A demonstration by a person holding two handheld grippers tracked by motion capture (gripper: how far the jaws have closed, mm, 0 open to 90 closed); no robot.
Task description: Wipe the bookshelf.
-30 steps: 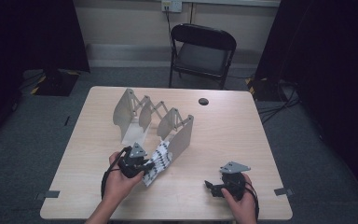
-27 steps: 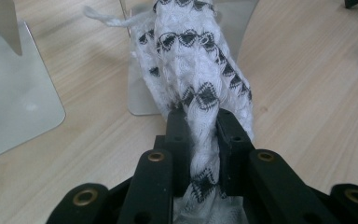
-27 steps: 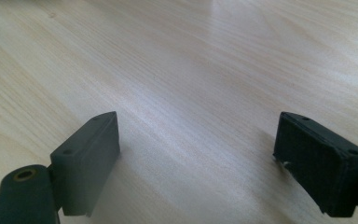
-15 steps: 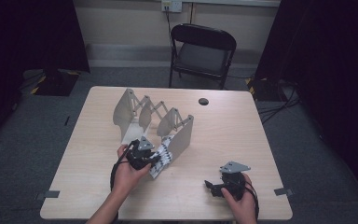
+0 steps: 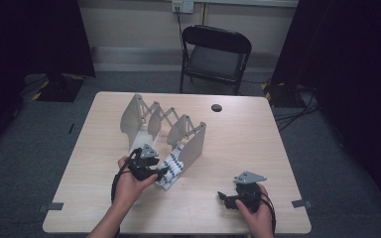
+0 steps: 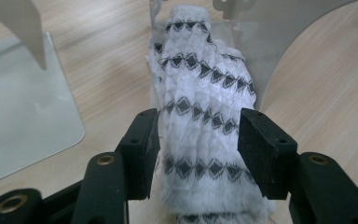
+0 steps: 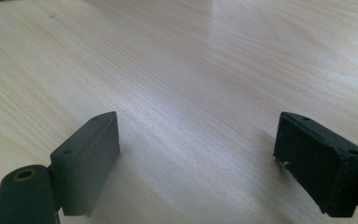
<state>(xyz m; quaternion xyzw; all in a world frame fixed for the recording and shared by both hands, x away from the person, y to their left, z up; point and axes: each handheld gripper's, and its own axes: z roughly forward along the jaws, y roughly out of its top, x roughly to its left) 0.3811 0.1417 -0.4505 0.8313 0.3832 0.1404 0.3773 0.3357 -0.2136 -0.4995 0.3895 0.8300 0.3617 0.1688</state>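
Note:
A white cloth with rows of black diamonds [image 5: 172, 168] [image 6: 200, 93] lies bunched on the table, its far end against the nearest grey plate [image 6: 265, 51] of a folding rack [image 5: 151, 119]. My left gripper [image 5: 162, 172] [image 6: 198, 144] straddles the cloth's near end. Its jaws have just been opening; the cloth sits loosely between the pads [image 6: 144, 149] and is not squeezed. My right gripper [image 5: 222, 197] [image 7: 198, 154] rests low at the table's front right, open, with bare wood between its jaws.
The light wooden table [image 5: 248, 144] has a small black round spot [image 5: 217, 107] near its far edge. A black folding chair [image 5: 216, 54] stands behind the table. Another rack plate [image 6: 23, 28] stands at the left in the left gripper view.
The left hand has shifted a little toward the rack with the cloth, and its jaws have spread apart around the cloth. The right hand has stayed where it was.

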